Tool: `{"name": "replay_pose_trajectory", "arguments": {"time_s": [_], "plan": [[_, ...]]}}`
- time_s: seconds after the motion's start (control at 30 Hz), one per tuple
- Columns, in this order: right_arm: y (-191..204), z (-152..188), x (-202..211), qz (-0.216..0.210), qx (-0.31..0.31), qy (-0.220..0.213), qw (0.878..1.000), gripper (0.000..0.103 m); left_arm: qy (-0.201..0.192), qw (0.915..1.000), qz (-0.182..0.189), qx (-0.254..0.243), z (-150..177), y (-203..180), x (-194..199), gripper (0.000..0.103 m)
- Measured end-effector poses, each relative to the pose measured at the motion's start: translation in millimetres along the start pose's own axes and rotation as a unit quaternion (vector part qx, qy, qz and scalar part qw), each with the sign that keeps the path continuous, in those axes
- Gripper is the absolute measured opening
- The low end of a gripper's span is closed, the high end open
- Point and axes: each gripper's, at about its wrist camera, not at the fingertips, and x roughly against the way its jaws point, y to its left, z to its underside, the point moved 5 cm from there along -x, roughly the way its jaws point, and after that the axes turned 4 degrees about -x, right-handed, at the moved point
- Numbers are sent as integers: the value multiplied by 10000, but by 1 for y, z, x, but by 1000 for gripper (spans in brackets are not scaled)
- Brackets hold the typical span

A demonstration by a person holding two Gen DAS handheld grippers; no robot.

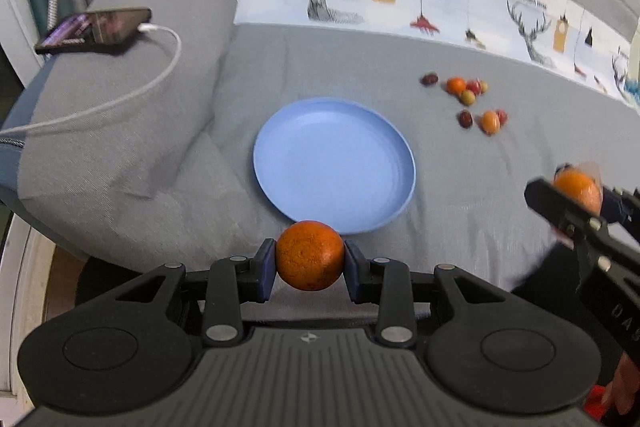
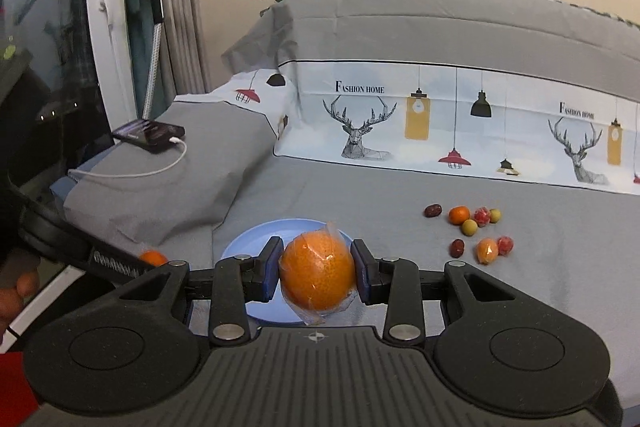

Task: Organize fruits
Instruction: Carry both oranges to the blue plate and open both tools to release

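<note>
orange (image 1: 309,255) in left gripper (image 1: 309,269), wrapped orange (image 2: 317,276) in right gripper (image 2: 317,277)

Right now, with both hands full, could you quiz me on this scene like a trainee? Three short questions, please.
1. True or false: the plate holds fruit.
2. Which orange is in clear wrap: A, the left gripper's, or B, the right gripper's?
3. Fill in: the loose fruits lie on the plate's ____ side.

Key: 1 false, it is bare. 2 B; the wrapped orange is in the right jaws, the bare orange in the left. 3 right.
</note>
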Motion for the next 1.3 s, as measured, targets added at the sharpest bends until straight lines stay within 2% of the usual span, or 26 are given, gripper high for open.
{"name": "replay_pose_trajectory", "arguments": {"time_s": [0.13, 0.3, 1.0, 1.3], "plan": [[4, -3, 0, 46, 77, 24, 10000, 39, -133, 9999, 49, 41, -3, 2, 5, 38], [10, 0, -5, 34, 215, 120, 9997, 39, -93, 9998, 134, 65, -3, 2, 1, 38], [12, 5, -26, -18, 376, 484, 9981, 39, -49, 9996, 75, 285, -13, 17, -13, 38], [11, 4, -44, 21, 402, 545, 9977, 39, -84, 9996, 43, 280, -33, 21, -24, 38]]}}
